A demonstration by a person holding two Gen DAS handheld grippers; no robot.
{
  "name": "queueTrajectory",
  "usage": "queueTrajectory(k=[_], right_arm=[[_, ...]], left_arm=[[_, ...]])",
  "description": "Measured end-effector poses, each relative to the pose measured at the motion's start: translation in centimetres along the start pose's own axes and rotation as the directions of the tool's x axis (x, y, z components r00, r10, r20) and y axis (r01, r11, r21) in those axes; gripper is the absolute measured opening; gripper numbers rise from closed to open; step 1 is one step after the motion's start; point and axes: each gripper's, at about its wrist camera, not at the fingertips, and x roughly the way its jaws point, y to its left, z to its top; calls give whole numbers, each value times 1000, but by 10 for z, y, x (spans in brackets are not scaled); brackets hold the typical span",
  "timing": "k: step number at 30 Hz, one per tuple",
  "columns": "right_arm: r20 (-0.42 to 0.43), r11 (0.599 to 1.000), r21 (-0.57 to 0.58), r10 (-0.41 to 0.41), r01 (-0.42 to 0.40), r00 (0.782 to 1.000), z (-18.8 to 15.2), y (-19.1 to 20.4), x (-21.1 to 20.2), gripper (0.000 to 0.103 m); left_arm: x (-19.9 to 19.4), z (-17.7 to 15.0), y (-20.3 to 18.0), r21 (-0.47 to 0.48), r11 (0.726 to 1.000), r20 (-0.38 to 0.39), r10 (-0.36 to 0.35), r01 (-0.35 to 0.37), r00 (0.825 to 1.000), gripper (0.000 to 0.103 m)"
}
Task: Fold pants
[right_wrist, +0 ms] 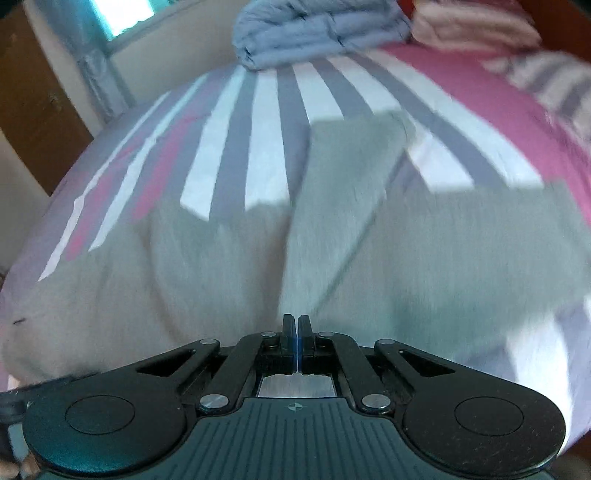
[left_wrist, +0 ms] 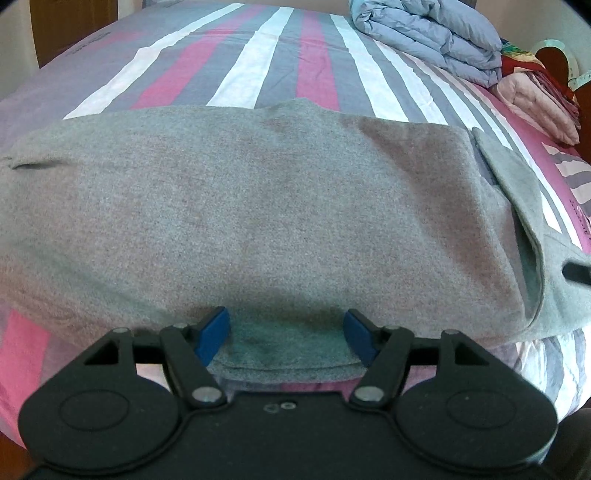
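Straddling the pants (left_wrist: pixel 258 206) hem, left tool (left_wrist: pixel 288 336) spread.

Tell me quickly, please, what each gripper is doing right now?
Left gripper: open, fingers on either side of the near edge of the grey pants.
Right gripper: closed; whether it pinches fabric cannot be told.

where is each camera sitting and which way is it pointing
Left wrist: on the left gripper, low at the near bed edge, looking across the grey pants and up the striped sheet; its blue fingers are apart around the hem.
Right wrist: on the right gripper, higher, looking up the bed over the pants; jaws together, a fingertip shows bottom left.
Shared: pants, striped sheet, blue folded duvet.
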Motion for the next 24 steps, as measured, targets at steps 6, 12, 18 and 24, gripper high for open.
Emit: queueTrajectory(k=[6,12,18,24], right_arm=[[-28,994,-95,-60,57,998,30,18,36,11],[18,976,-161,-144,145,989,35,27,67,80],[-4,947,-237,-226,219,974,44,36,92,36],[-63,916,-300,-297,266,953,47,32,119,16]], left_arm=[[0,-2,2,-3,1000,7,-4,4,1000,60],[-1,-5,5,-9,1000,12,-19,19,1000,62],[-1,-7,5,-13,1000,18,-28,28,999,66],[-2,-9,5,-12,999,23,-32,33,999,66]])
